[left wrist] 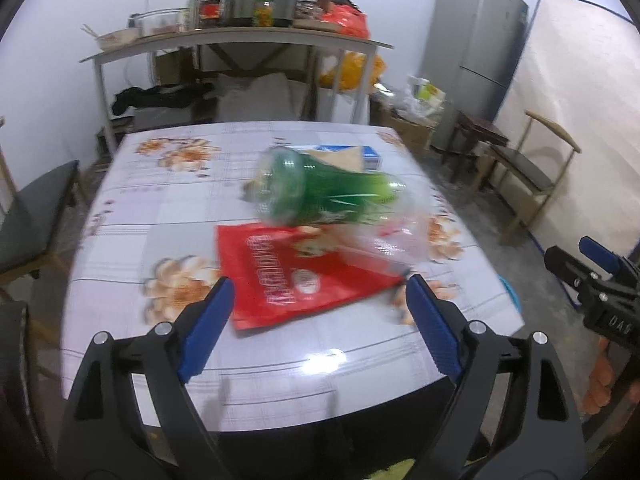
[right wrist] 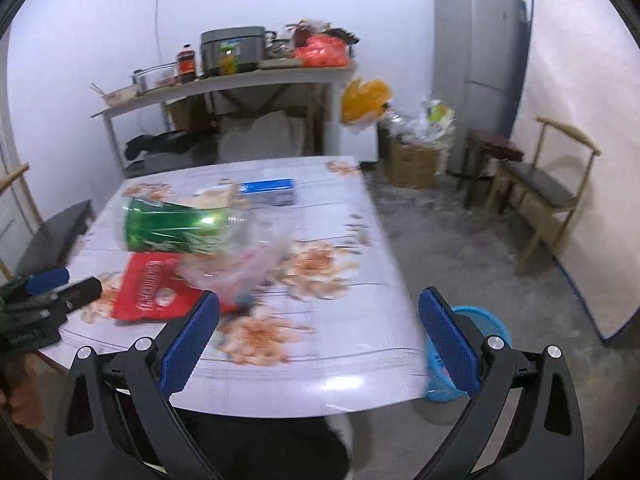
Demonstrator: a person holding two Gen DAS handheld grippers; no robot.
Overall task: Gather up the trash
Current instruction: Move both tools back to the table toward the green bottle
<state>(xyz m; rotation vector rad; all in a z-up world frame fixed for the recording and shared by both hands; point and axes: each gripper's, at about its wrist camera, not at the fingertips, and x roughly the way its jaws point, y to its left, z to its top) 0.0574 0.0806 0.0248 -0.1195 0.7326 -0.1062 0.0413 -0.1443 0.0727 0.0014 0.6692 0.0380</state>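
A green plastic bottle [left wrist: 320,192] [right wrist: 176,226] lies on its side, blurred, on the flowered table [left wrist: 280,360] [right wrist: 320,360], its clear end over a red packet [left wrist: 272,276] [right wrist: 148,292]. Behind it are a blue-and-white box [left wrist: 368,154] [right wrist: 268,192] and a tan paper piece [left wrist: 340,160] [right wrist: 216,196]. My left gripper [left wrist: 320,280] [right wrist: 68,284] is open above the table's near edge, with nothing between its fingers. My right gripper [right wrist: 320,294] [left wrist: 576,256] is open and empty, off the table's near right corner.
A blue basket [right wrist: 484,320] stands on the floor by the table's right corner. Chairs [left wrist: 528,172] [right wrist: 52,232] flank the table. A loaded shelf table [left wrist: 240,36], a fridge [right wrist: 476,60], a cardboard box of bags [right wrist: 412,160] and a mattress [right wrist: 580,120] line the back and right.
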